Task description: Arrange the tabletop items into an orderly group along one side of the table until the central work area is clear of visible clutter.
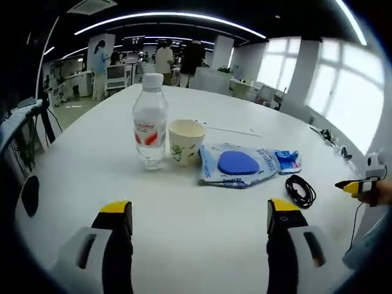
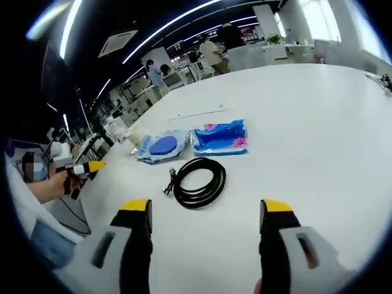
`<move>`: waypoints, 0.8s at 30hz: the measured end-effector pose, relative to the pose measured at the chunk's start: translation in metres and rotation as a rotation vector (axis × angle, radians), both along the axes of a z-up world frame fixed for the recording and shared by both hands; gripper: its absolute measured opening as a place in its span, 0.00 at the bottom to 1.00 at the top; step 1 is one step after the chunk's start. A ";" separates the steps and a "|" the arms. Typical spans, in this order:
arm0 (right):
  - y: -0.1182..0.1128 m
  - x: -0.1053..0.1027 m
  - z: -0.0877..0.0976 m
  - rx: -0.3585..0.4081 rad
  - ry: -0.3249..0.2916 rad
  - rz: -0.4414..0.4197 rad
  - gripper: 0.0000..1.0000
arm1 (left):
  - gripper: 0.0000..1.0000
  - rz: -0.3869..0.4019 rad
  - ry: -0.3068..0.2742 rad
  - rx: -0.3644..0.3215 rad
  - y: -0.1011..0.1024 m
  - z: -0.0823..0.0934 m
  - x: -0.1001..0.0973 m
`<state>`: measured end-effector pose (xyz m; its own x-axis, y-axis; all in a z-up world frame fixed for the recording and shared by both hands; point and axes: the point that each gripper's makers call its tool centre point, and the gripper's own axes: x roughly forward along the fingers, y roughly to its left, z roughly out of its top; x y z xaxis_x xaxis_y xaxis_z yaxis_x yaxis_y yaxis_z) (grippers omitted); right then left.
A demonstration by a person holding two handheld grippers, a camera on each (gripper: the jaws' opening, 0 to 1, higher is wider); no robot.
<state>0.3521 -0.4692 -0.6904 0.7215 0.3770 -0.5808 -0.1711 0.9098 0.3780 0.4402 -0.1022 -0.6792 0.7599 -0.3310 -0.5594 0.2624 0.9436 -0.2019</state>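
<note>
On the white table [image 1: 184, 245] a clear water bottle [image 1: 150, 122] with a red label stands upright beside a paper cup [image 1: 185, 142]. Right of them lie a pale packet with a blue oval [image 1: 236, 164], a small blue packet [image 1: 286, 160] and a coiled black cable [image 1: 300, 190]. My left gripper [image 1: 199, 215] is open and empty, short of the bottle and cup. My right gripper [image 2: 207, 211] is open and empty just before the cable [image 2: 199, 177], with the blue packet [image 2: 220, 138] and the oval packet [image 2: 162, 147] beyond it.
A thin white strip [image 1: 229, 130] lies farther back on the table. The right gripper [image 1: 358, 185] shows at the table's right edge, and the left gripper [image 2: 82, 168], held by a hand, at the left edge. Several people and desks [image 1: 122, 73] stand beyond the table.
</note>
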 end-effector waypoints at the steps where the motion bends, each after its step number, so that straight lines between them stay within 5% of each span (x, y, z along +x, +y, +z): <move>1: -0.003 -0.005 -0.002 0.005 0.007 -0.010 0.71 | 0.97 -0.004 -0.001 0.006 0.001 0.000 -0.005; 11: -0.020 -0.034 -0.019 0.031 0.071 -0.073 0.71 | 1.00 0.025 0.033 -0.033 0.005 -0.004 -0.033; 24: -0.026 -0.034 -0.013 0.051 0.049 -0.101 0.70 | 0.99 0.043 0.036 -0.040 0.008 -0.003 -0.046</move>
